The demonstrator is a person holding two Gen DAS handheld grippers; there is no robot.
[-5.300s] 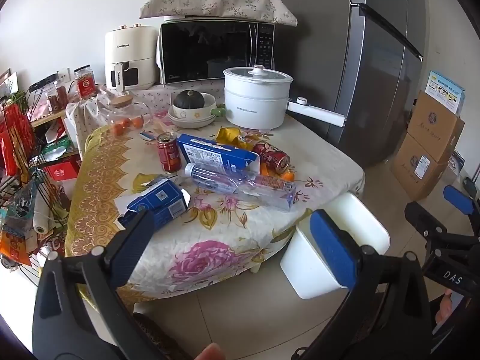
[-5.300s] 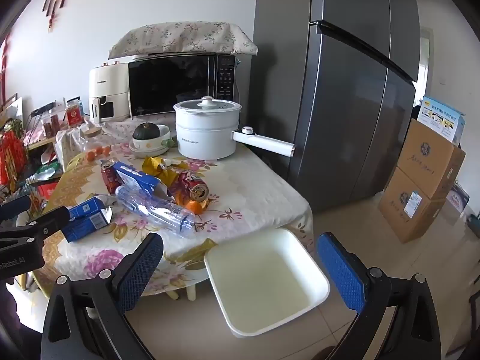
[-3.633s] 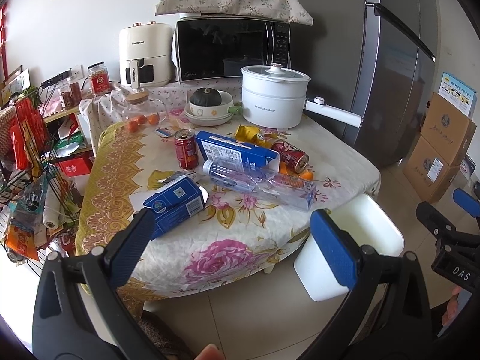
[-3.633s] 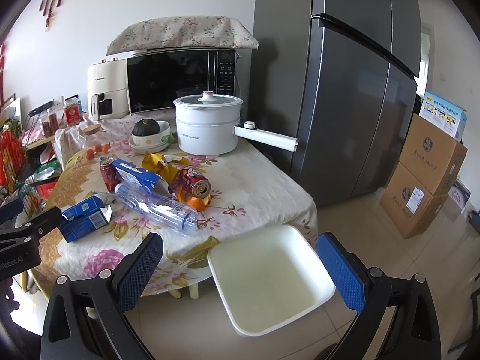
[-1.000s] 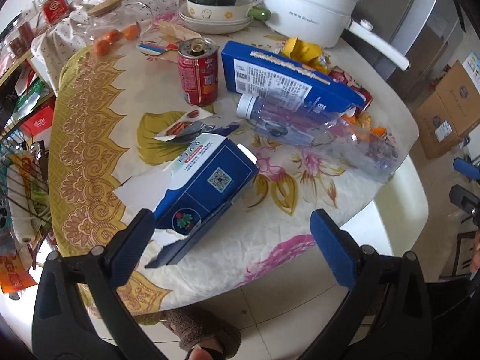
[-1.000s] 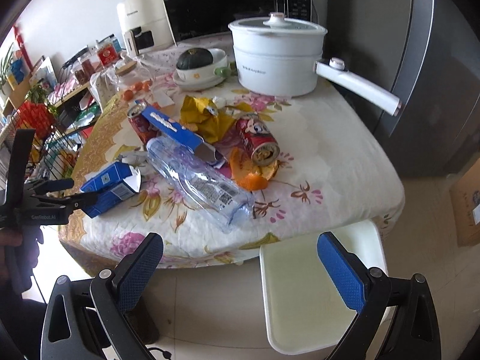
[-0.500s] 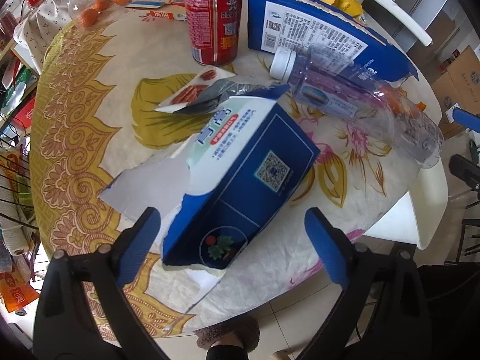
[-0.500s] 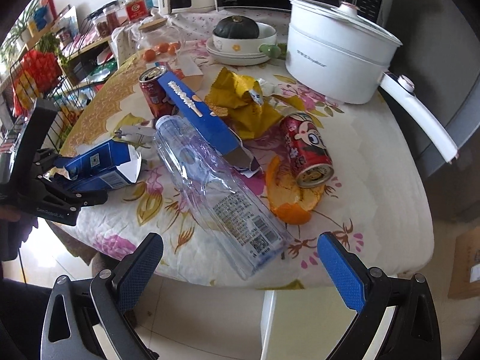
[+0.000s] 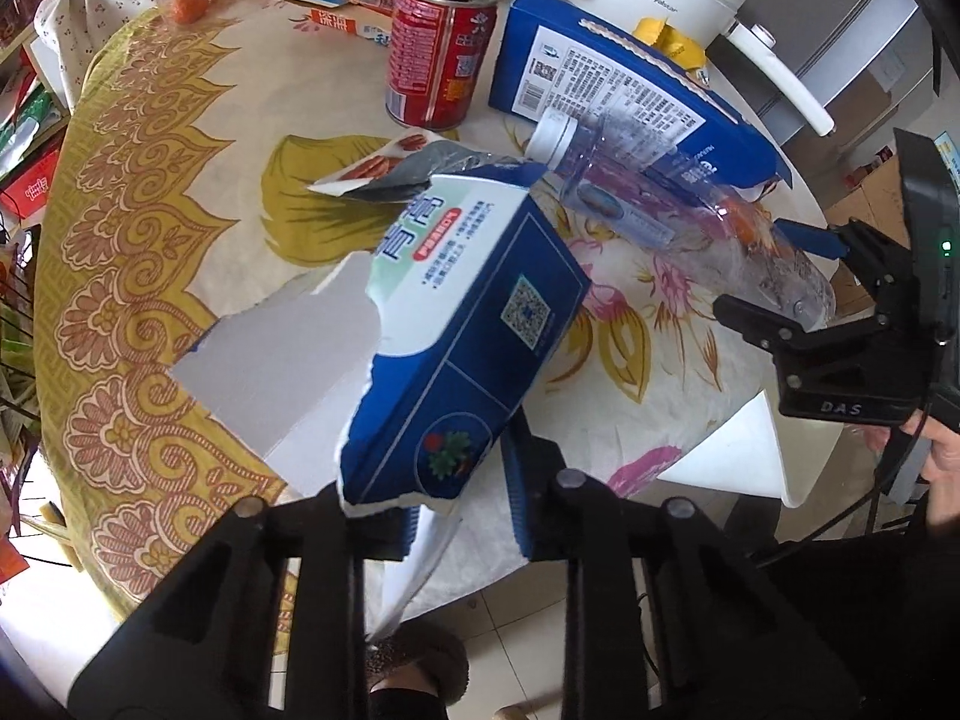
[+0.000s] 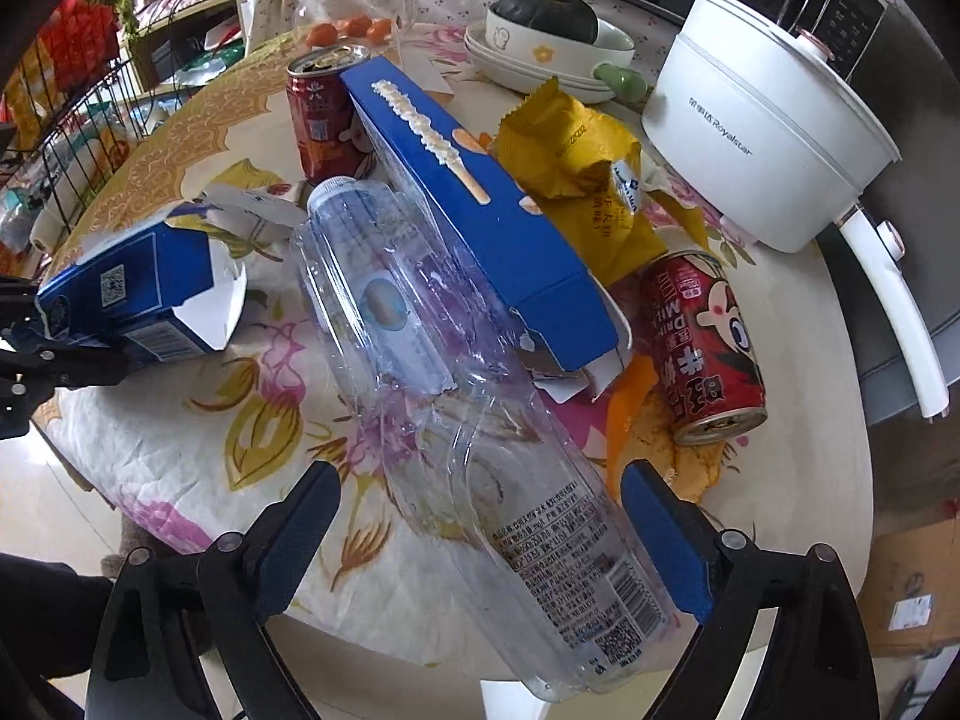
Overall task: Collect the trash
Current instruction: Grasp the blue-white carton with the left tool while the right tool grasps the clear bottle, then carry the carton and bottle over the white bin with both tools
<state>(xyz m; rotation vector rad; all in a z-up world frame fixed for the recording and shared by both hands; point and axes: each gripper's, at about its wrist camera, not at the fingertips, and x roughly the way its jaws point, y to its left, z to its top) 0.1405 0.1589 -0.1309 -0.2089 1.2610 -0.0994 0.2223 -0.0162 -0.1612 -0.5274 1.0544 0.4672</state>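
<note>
A torn blue carton (image 9: 480, 324) lies tilted near the table's front edge. My left gripper (image 9: 459, 516) is closing its jaws on the carton's near end, and the pads pinch it. The same carton (image 10: 132, 288) shows at the left of the right wrist view. A clear plastic bottle (image 10: 432, 360) lies across the flowered tablecloth (image 10: 180, 420). My right gripper (image 10: 480, 534) straddles its base end; the jaws are closing, wide apart, the left pad clear of it. An upright red can (image 9: 441, 54), a long blue box (image 10: 480, 210) and a yellow wrapper (image 10: 588, 180) sit behind.
A red milk can (image 10: 702, 342) lies on its side by orange peel (image 10: 636, 414). A white pot (image 10: 762, 138) and a bowl with a squash (image 10: 549, 30) stand at the back. A white bin (image 9: 738, 456) sits below the table edge. A foil wrapper (image 9: 414, 168) lies behind the carton.
The left gripper came down over the blue carton and its jaws closed onto the near end. The right gripper dropped and moved in until the bottle lay between its fingers.
</note>
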